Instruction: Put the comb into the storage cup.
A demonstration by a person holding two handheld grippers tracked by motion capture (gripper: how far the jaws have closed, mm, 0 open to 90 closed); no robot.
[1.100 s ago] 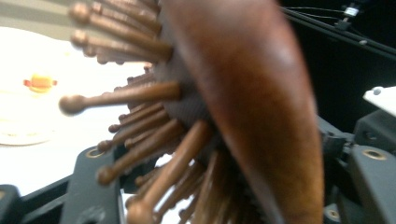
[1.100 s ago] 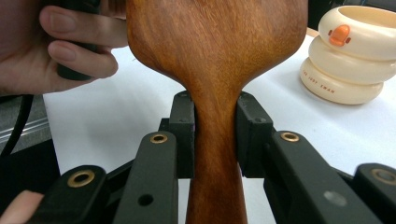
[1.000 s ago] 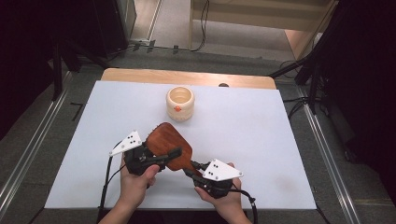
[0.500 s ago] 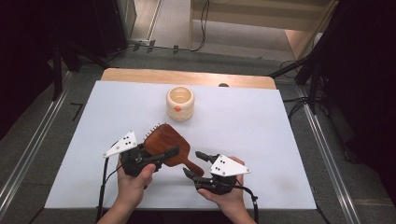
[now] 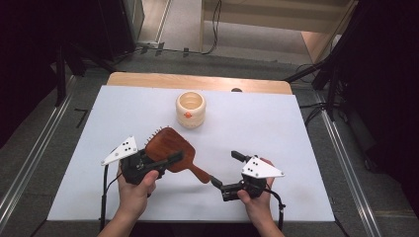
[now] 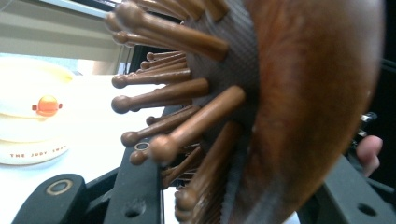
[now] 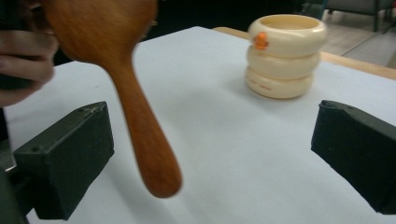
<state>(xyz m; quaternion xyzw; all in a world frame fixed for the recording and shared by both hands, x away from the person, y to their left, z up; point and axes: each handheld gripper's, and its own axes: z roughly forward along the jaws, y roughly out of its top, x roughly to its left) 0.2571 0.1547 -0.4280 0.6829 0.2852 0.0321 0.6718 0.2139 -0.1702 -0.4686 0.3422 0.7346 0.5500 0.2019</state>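
High view: brush (image 5: 167, 148) held off the tabletop near its front edge, head clamped in left gripper (image 5: 163, 163), bristles facing away toward the cup (image 5: 190, 109). Handover apparently done; placing, perhaps into that cup, left. Right gripper (image 5: 225, 170) freed, jaws just spread wide, handle tip (image 7: 159, 179) loose between them, likely untouched. Cup standing near the back edge, centre.

Glossy wooden hairbrush (image 5: 167, 146), matt table (image 5: 276, 128)
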